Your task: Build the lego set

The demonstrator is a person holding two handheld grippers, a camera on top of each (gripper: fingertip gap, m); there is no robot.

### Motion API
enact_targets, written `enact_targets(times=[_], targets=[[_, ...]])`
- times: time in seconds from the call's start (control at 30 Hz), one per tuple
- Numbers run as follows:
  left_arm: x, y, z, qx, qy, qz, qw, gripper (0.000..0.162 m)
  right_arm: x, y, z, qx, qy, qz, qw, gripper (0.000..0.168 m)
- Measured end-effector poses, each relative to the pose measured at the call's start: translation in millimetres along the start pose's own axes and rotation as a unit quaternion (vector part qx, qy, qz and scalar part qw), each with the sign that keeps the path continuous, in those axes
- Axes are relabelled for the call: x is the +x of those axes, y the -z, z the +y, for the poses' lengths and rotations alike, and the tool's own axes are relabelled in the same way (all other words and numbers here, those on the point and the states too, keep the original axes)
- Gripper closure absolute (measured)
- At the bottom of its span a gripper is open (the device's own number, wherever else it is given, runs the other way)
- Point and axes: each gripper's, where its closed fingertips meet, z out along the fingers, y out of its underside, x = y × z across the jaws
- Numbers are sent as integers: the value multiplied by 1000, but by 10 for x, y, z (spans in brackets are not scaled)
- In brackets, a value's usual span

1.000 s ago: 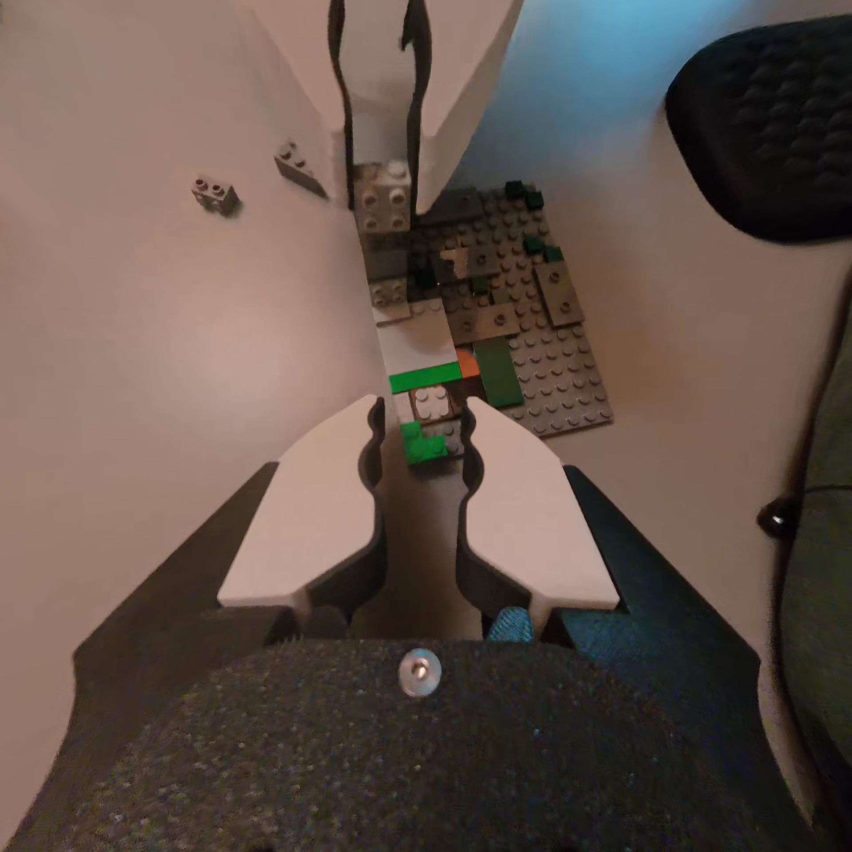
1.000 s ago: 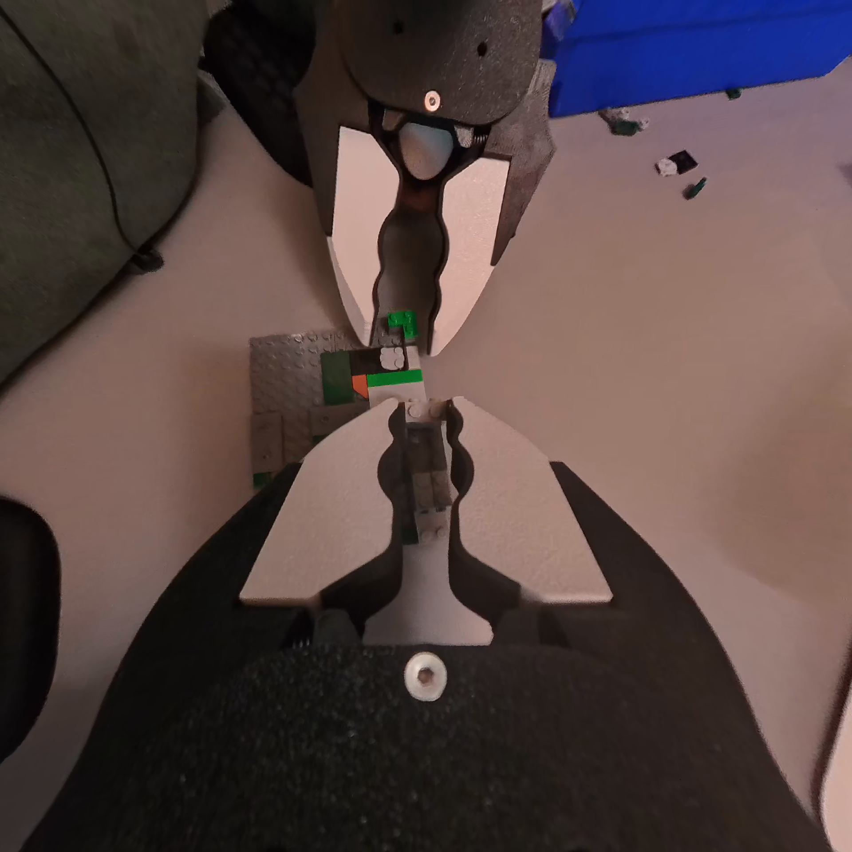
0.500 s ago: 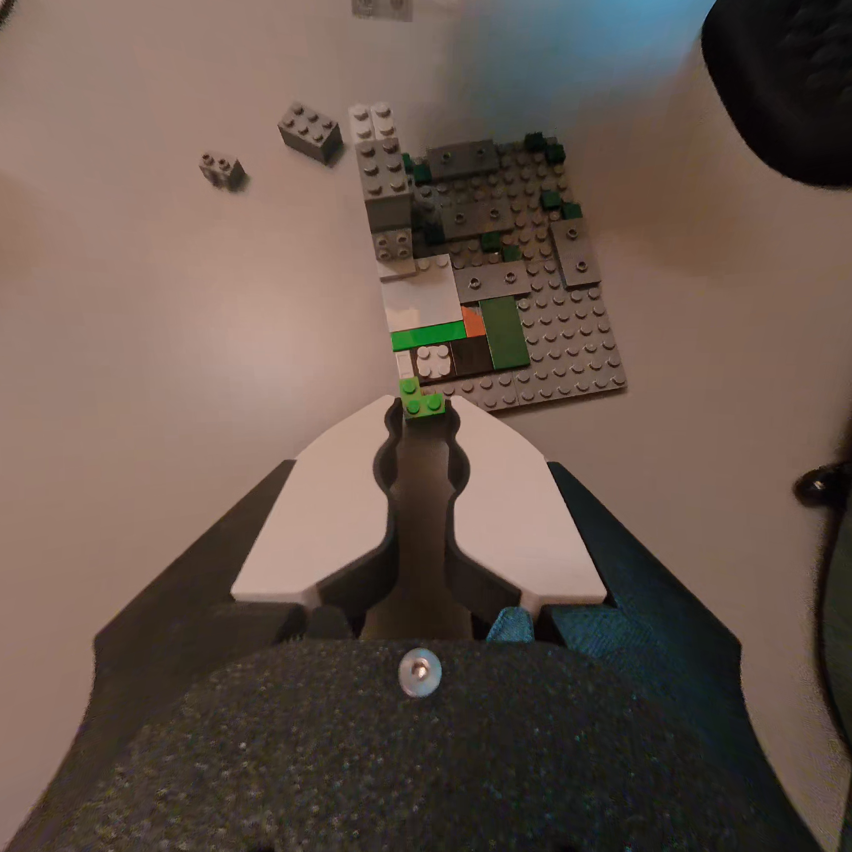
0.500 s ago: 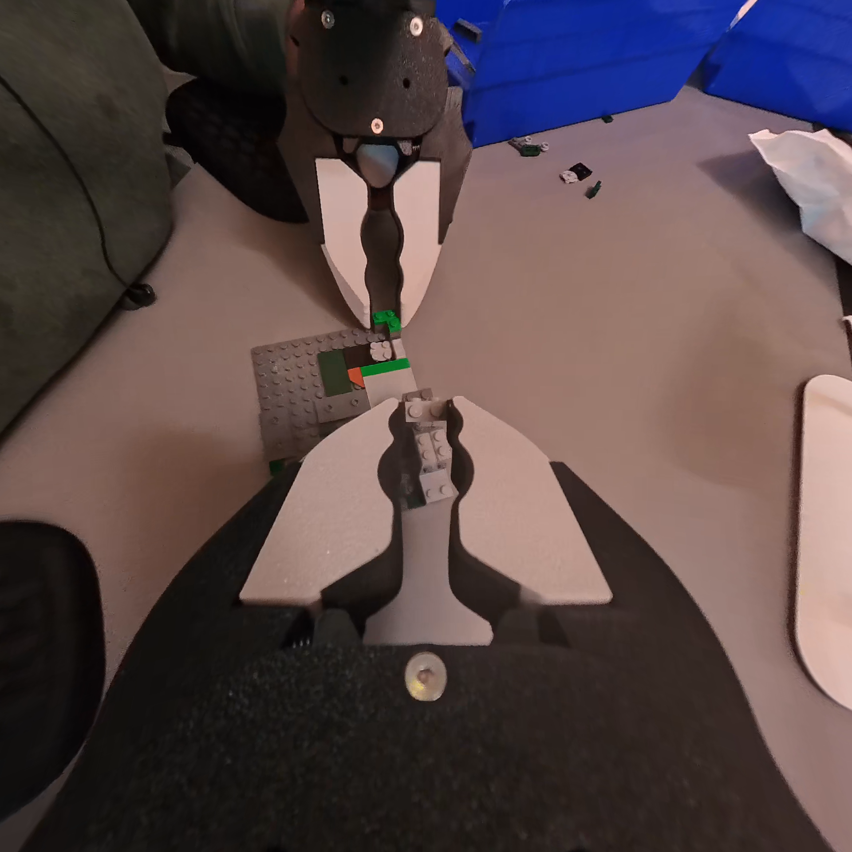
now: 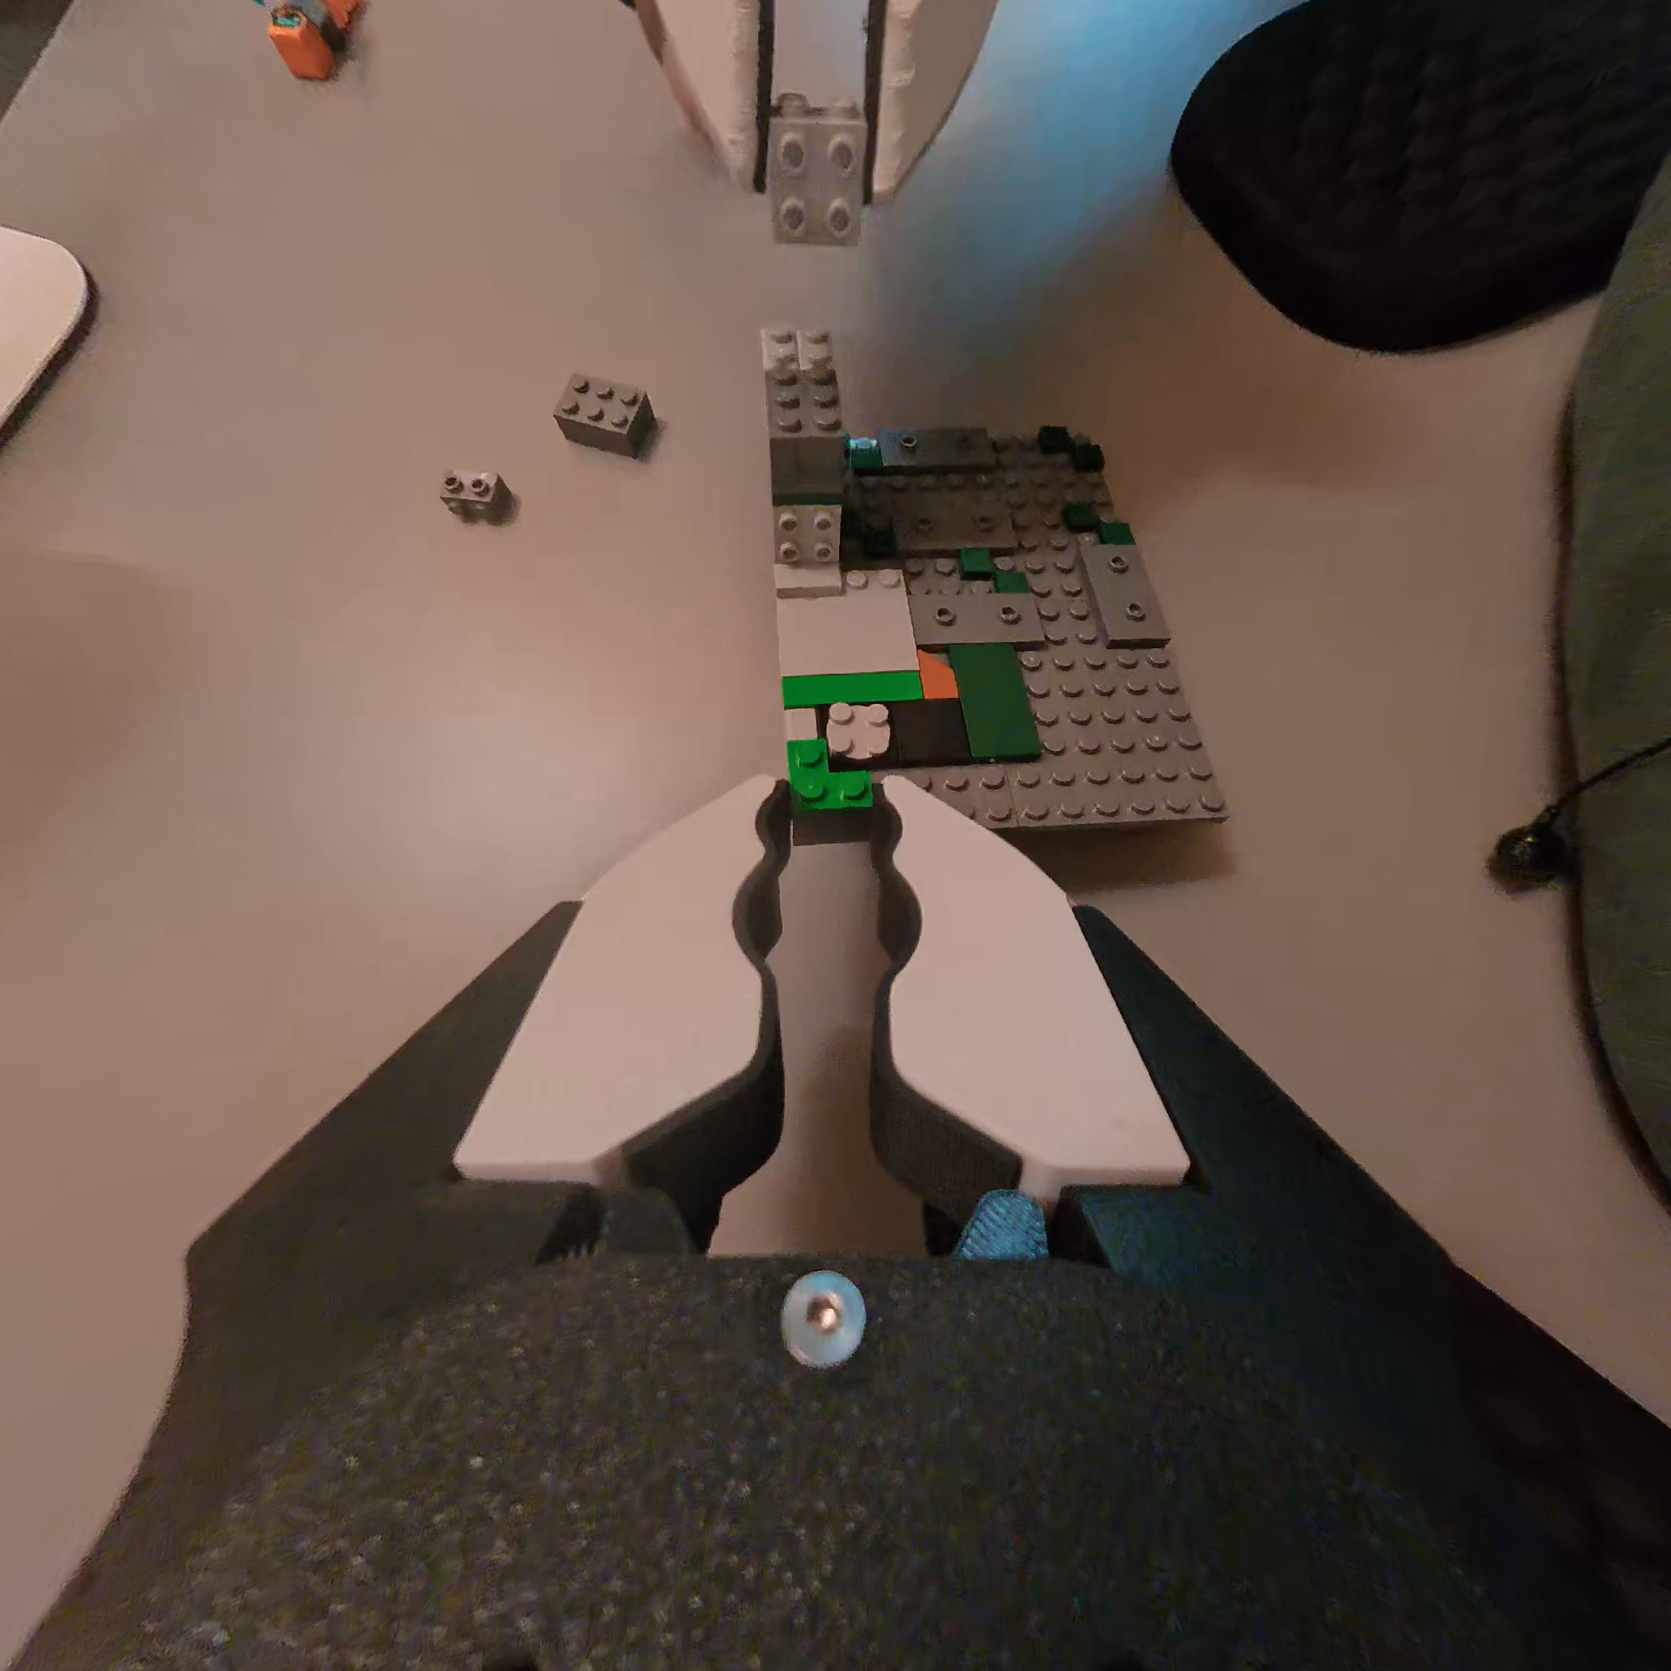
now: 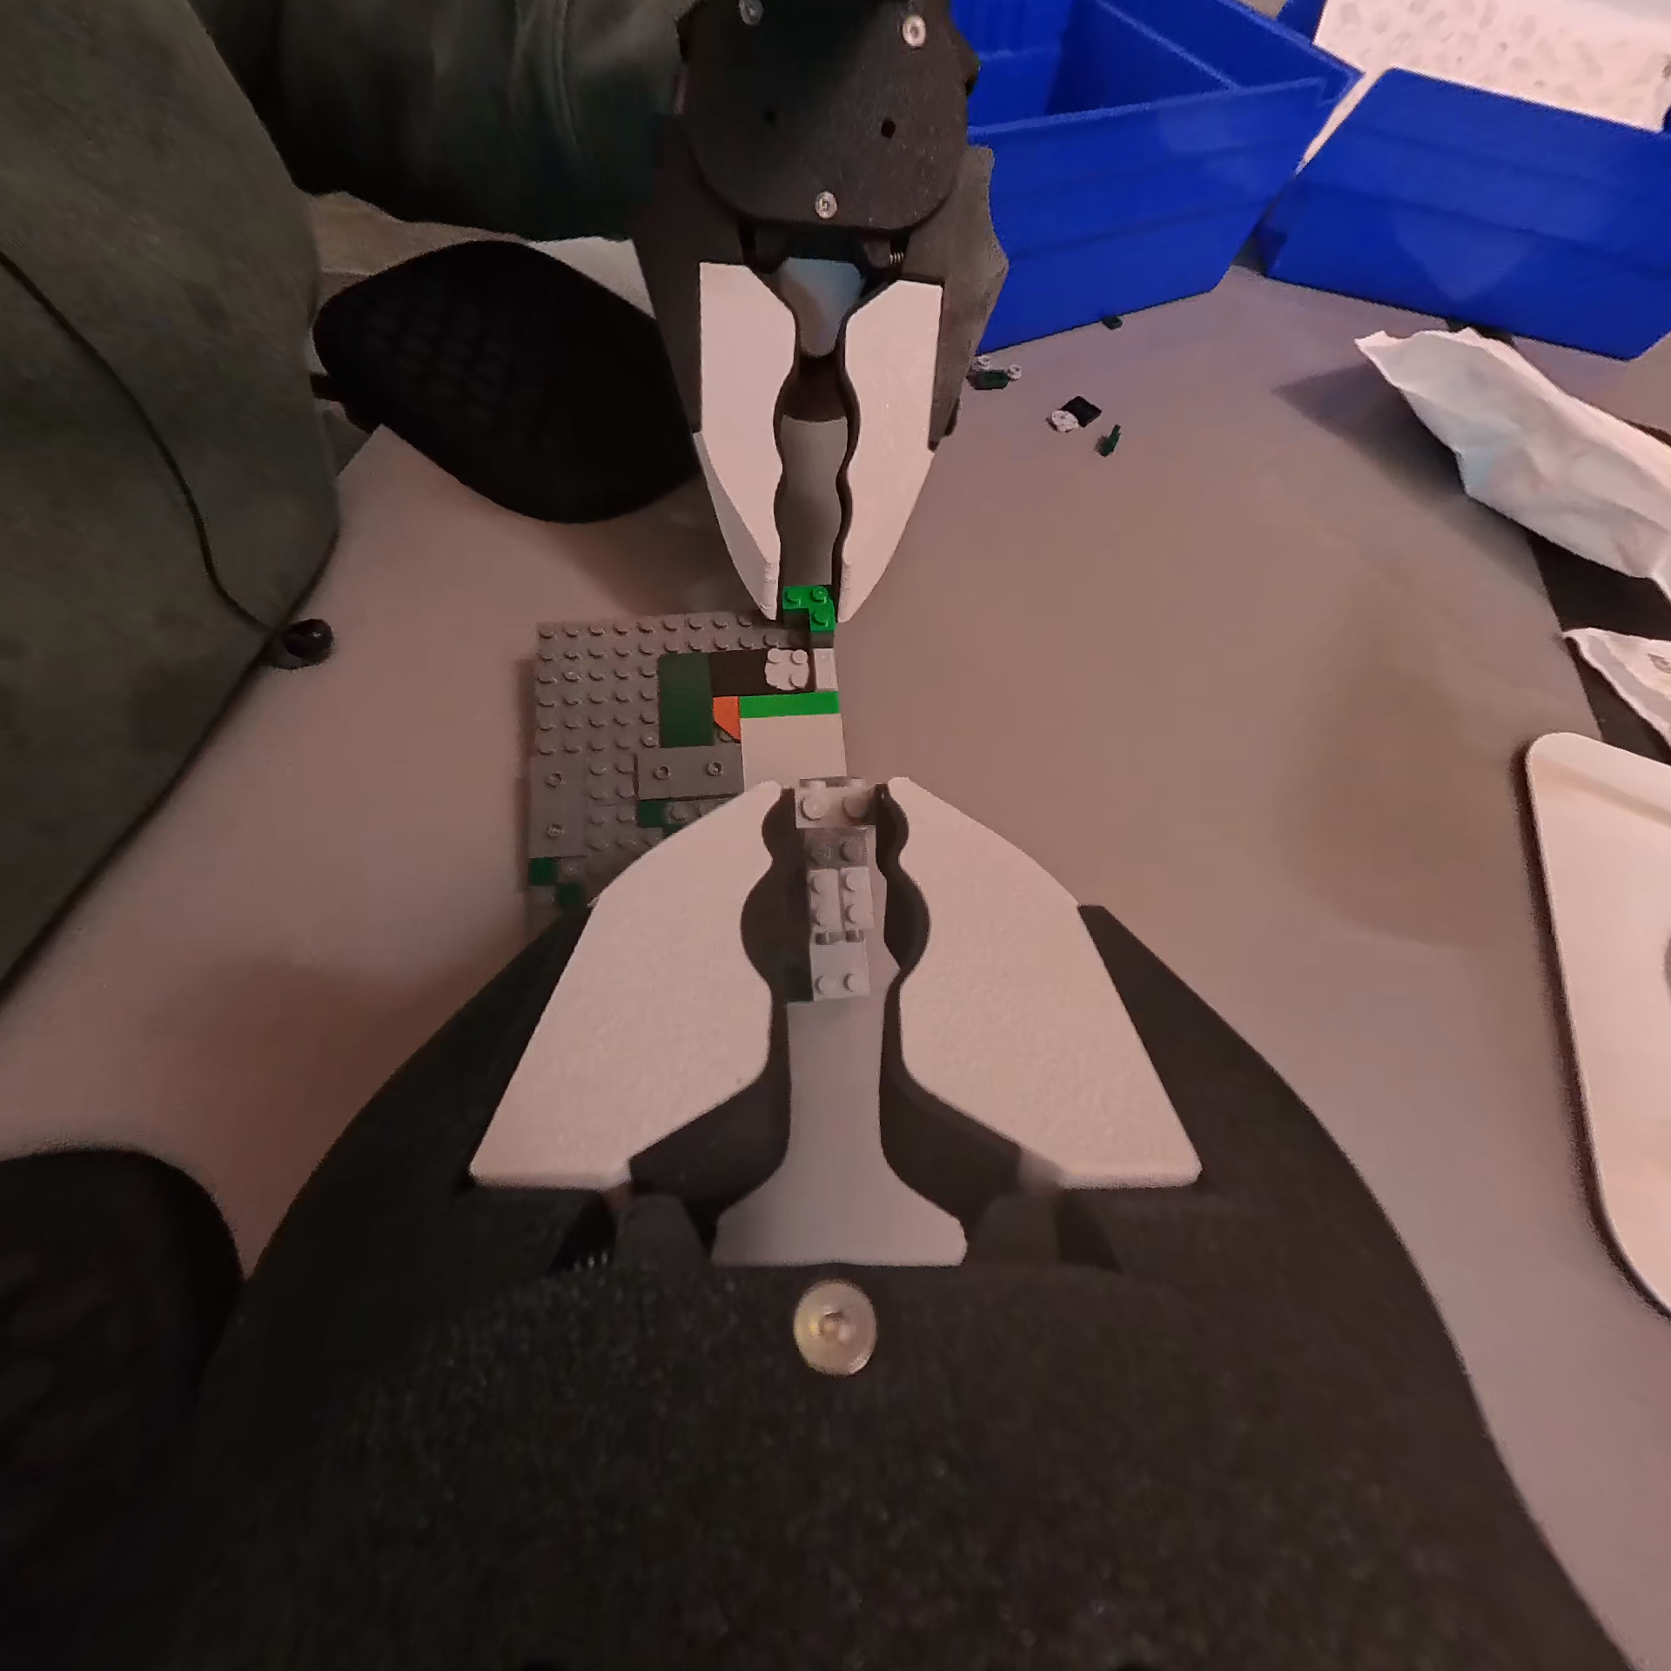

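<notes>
A dark grey baseplate [image 5: 1121, 723] lies on the table with flat grey, green, black and orange pieces on it and a raised grey brick column [image 5: 805, 407] along its left edge. My left gripper [image 5: 832, 796] is shut on the bright green corner brick [image 5: 827, 773] at the build's near corner. My right gripper [image 6: 836, 796] is shut on a light grey two-by-two brick [image 6: 832, 805] and holds it above the far end of the column [image 6: 841, 904]. In the left wrist view that brick [image 5: 814, 181] hangs well above the build.
Two loose dark grey bricks [image 5: 604, 416] [image 5: 475, 493] lie left of the build. A black cushion [image 5: 1429, 154] and a cable end [image 5: 1528, 850] are on its right. Blue bins [image 6: 1130, 154], white bags [image 6: 1519, 452], small loose pieces [image 6: 1076, 416] and a white board [image 6: 1609, 995] are on the other side. Across from one pair of fingers to the other is roughly 10 cm.
My left gripper has closed on the green corner brick. My right gripper has lifted off the grey column with the light grey brick and both cameras have drawn back.
</notes>
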Motion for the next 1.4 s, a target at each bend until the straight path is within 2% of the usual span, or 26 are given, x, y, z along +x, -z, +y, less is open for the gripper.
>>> enact_targets(times=[0.03, 0.37, 0.63, 0.83, 1.1, 1.27, 1.4], targets=[[3, -3, -4, 2, -4, 0, 1000, 146, -19, 8, -7, 2, -2, 3, 1000, 152], [30, -189, 92, -7, 0, 14, 1000, 146, -195, 22, 141, -7, -32, 26, 999, 152], [-4, -173, 170, -1, 0, 20, 1000, 146, -306, 291, 812, -94, -82, 64, 990, 152], [3, -215, 185, -12, -8, 33, 999, 146, -264, 208, 1000, -125, -89, 67, 986, 151], [46, -218, 187, -13, -16, 37, 999, 146, -271, 164, 985, -144, -85, 53, 985, 139], [56, -201, 120, -5, -33, 37, 999, 146, -178, 159, 482, -108, -55, 69, 990, 136], [56, -182, 49, -4, -54, 28, 998, 146, -149, -152, 467, -162, -18, 62, 985, 133]])
